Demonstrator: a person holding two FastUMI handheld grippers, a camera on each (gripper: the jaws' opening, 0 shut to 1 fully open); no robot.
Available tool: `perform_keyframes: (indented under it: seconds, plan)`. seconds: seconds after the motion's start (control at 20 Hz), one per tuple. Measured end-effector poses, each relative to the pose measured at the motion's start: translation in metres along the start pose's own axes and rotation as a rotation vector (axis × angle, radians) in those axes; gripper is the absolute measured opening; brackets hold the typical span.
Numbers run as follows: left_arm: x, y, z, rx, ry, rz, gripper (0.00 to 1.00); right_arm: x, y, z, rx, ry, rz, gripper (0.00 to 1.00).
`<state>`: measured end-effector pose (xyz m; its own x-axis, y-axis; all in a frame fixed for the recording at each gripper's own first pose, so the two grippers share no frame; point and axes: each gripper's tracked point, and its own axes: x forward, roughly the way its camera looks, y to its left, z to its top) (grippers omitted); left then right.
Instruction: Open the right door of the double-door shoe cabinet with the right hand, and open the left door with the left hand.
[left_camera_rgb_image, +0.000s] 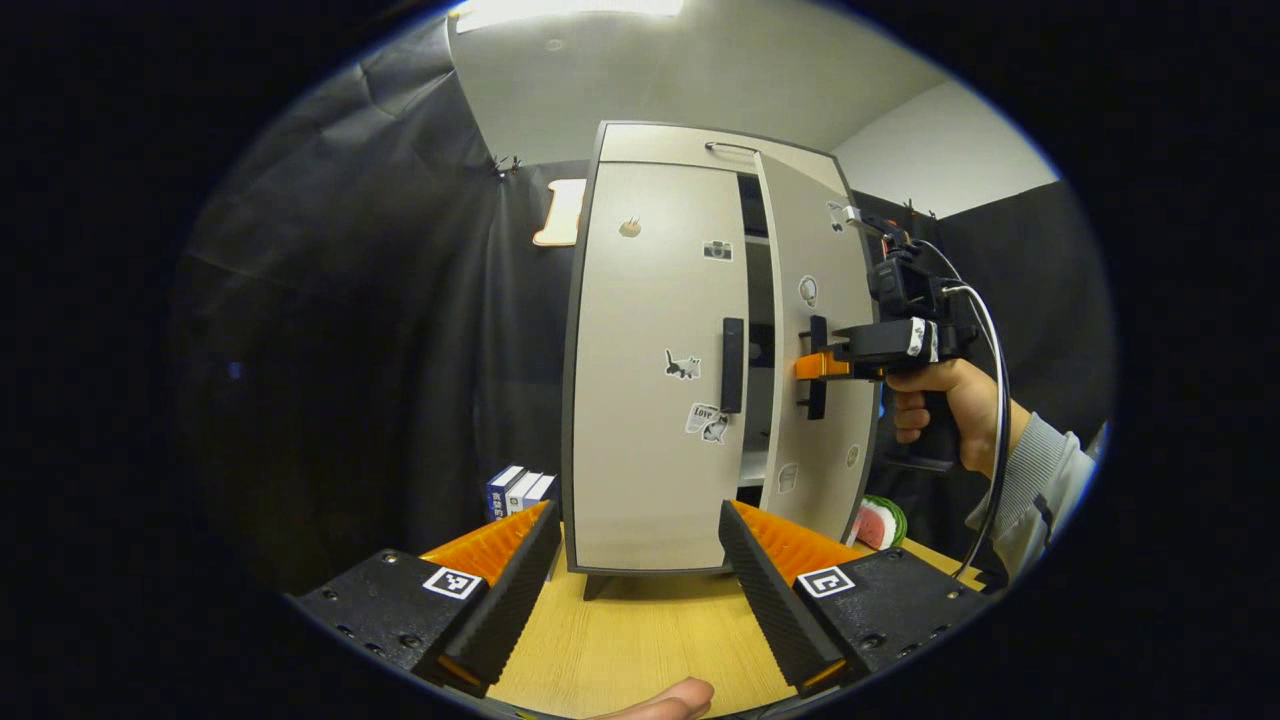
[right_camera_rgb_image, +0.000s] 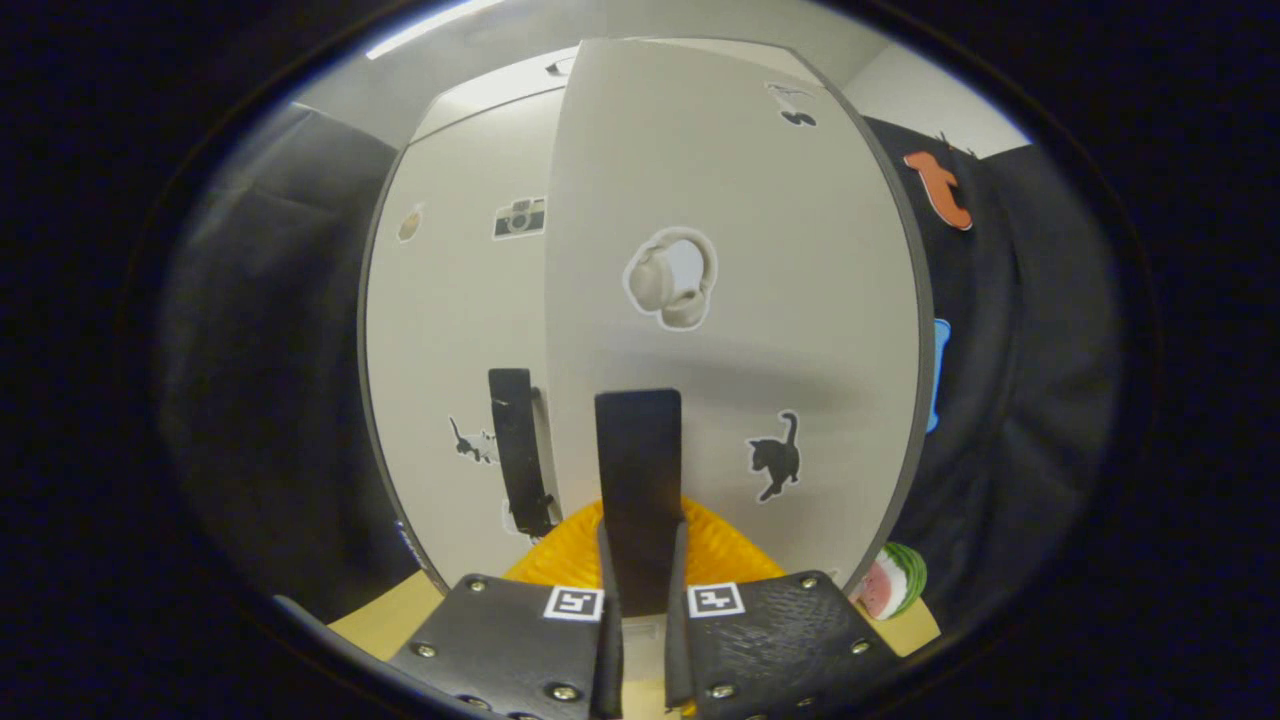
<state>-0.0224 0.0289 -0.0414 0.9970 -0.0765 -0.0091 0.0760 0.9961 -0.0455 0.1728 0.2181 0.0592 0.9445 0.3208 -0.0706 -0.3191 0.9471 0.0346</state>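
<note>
While the shoe cabinet (left_camera_rgb_image: 650, 350) stands on the wooden surface (left_camera_rgb_image: 630, 640), its right door (left_camera_rgb_image: 815, 350) is swung partly out, showing a dark gap with shelves beside the left door (left_camera_rgb_image: 655, 370), which sits flush; the right hand-held gripper (right_camera_rgb_image: 640, 560) is clenched on the right door's black handle (right_camera_rgb_image: 638, 480), both fingers pressing it; the left hand-held gripper (left_camera_rgb_image: 635, 575) is released, fingers spread wide, well short of the left door's handle (left_camera_rgb_image: 732, 365); a watermelon-slice toy (left_camera_rgb_image: 880, 522) lies beside the cabinet's right foot.
</note>
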Motion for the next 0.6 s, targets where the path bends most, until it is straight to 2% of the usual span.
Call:
perform_keyframes:
  seconds: [0.6]
  plan:
    - [-0.028, -0.016, 0.02, 0.014, -0.031, 0.03, 0.99, -0.073, -0.047, 0.0, -0.009, -0.023, 0.054, 0.16]
